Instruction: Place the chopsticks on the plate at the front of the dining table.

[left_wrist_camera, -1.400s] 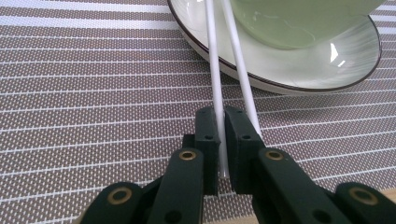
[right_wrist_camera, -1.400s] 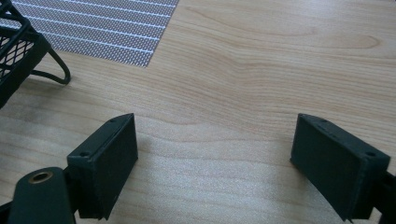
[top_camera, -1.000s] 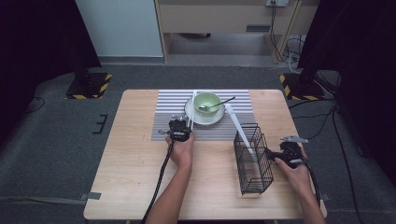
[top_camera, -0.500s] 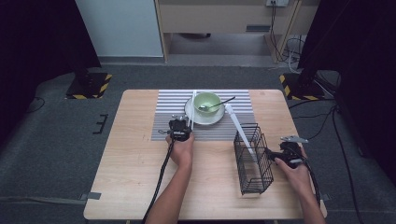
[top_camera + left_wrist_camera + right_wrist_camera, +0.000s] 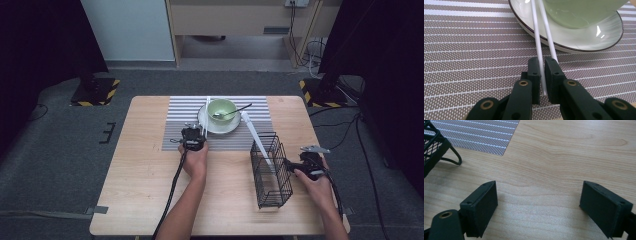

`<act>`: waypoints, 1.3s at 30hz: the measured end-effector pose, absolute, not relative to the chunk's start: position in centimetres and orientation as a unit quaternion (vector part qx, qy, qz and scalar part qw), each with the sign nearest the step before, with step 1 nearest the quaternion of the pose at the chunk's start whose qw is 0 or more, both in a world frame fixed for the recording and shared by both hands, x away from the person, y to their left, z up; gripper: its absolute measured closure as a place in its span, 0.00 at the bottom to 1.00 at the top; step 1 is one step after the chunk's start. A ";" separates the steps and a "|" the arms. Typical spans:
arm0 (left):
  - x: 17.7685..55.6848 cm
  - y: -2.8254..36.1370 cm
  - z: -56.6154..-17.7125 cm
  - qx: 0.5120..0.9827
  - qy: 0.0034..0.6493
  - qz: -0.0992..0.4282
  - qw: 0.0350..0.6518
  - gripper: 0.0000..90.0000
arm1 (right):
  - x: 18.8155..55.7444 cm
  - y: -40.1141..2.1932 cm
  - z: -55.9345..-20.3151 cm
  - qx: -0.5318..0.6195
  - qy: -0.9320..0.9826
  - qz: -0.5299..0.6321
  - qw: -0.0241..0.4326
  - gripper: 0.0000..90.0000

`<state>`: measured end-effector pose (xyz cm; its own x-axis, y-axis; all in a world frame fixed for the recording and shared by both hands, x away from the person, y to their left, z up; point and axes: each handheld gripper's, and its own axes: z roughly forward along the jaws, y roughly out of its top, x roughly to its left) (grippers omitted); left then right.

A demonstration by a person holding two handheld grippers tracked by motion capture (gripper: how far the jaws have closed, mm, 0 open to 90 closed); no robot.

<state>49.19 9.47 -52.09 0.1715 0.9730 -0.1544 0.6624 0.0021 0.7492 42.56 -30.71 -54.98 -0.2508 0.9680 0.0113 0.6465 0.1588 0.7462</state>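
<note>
Pale wood table (image 5: pixel 150 200) carries everything, with a person's forearms reaching in from its near edge. Striped grey-and-white placemat (image 5: pixel 180 120) lies across the far middle of the table. Black wire basket (image 5: pixel 270 172) stands upright on the bare wood to the right of the mat, a long white utensil (image 5: pixel 252 132) leaning out of its top toward the mat. White saucer (image 5: pixel 220 126) with a dark rim sits on the mat, a pale green bowl (image 5: pixel 221 109) on it and a spoon (image 5: pixel 235 111) resting in the bowl, handle pointing right. Left gripper (image 5: pixel 542 75) sits low on the mat just in front of the saucer, jaws pinched together on a pair of white chopsticks (image 5: pixel 541 37). Chopsticks run side by side from the jaws away over the saucer's rim, beside the bowl; one stick is plainly clamped between the pads, the other lies against the right pad's inner edge. Right gripper (image 5: pixel 539 202) rests over bare wood just right of the basket, jaws spread wide, nothing between them.
</note>
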 end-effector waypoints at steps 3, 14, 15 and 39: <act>49.2 9.4 -52.1 0.674 0.606 0.214 0.364 0.92 | 42.6 -30.7 -55.0 0.560 0.720 0.326 0.246 0.16; 49.1 9.3 -52.0 0.674 0.606 0.215 0.364 0.90 | 42.6 -30.7 -55.0 0.560 0.720 0.326 0.246 0.16; 49.1 9.4 -52.0 0.673 0.607 0.215 0.364 0.89 | 42.6 -30.7 -55.0 0.560 0.720 0.326 0.246 0.16; 46.7 9.4 -50.4 0.676 0.580 0.253 0.378 0.57 | 42.6 -30.7 -55.0 0.560 0.721 0.326 0.246 0.16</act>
